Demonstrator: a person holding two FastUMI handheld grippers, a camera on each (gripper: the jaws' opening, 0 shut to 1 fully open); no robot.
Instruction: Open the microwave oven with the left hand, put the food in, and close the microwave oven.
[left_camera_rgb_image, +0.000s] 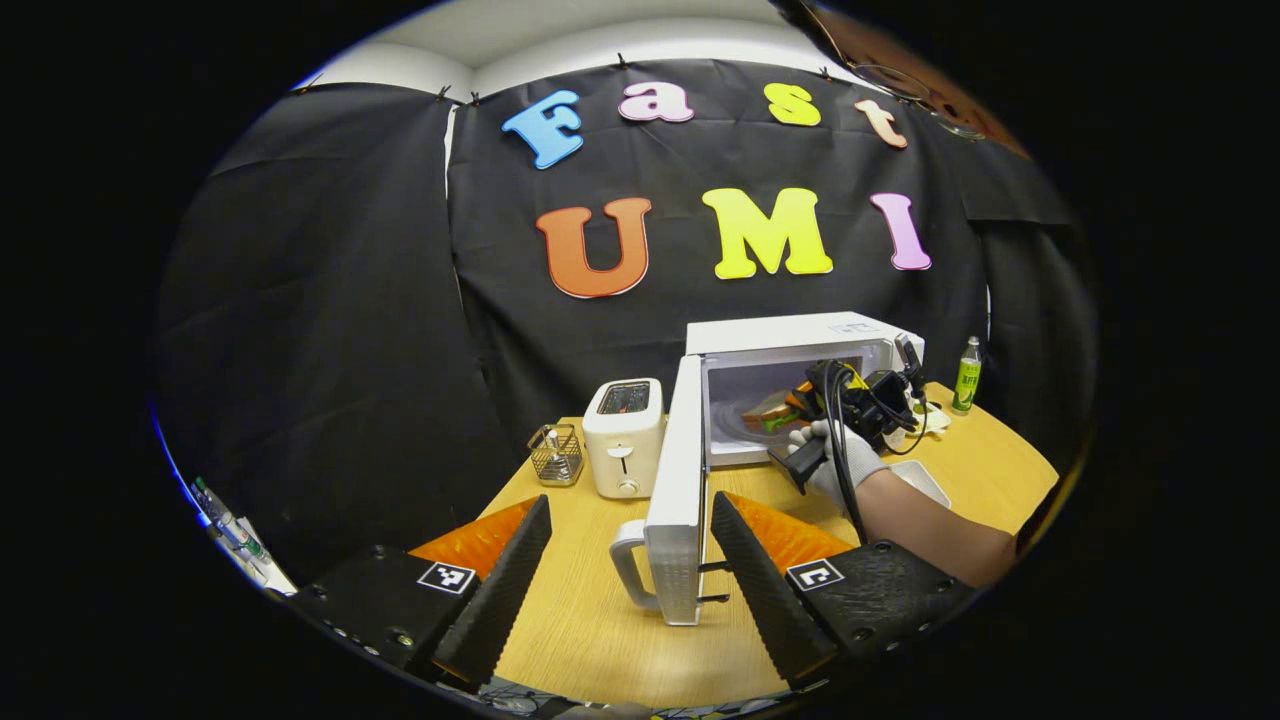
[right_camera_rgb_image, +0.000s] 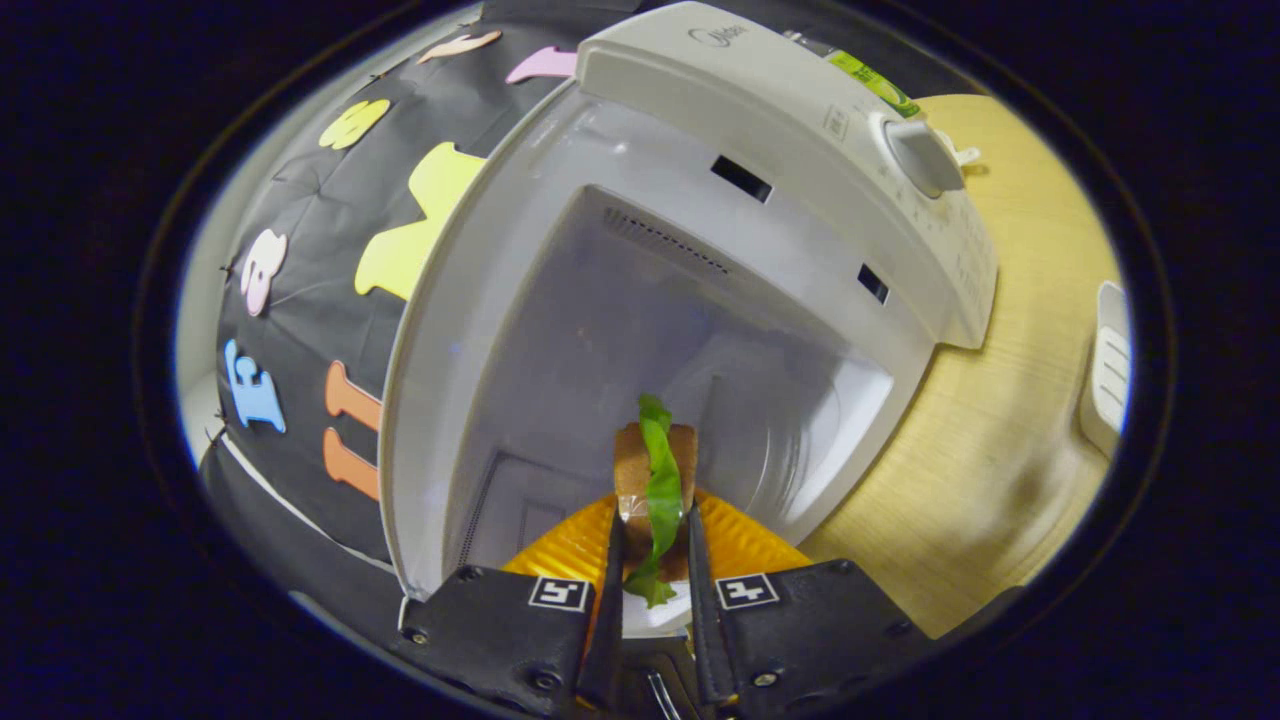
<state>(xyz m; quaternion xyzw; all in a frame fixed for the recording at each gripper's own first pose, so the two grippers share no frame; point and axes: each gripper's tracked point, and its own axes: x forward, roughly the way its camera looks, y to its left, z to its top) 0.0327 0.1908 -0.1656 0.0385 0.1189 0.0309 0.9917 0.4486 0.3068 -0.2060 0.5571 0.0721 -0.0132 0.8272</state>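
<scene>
Your right gripper (right_camera_rgb_image: 655, 560) pinches the sandwich (right_camera_rgb_image: 655, 480), long axis pointing into the open microwave (right_camera_rgb_image: 800, 110); your left gripper (left_camera_rgb_image: 630, 570) hangs spread beside the door (left_camera_rgb_image: 675, 480).

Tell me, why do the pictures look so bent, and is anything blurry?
Left gripper view: fisheye curves the table edge; microwave sharp. Right gripper view: the microwave bulges and tilts; the sandwich in the right gripper is sharp, the pale cavity hazy.
</scene>
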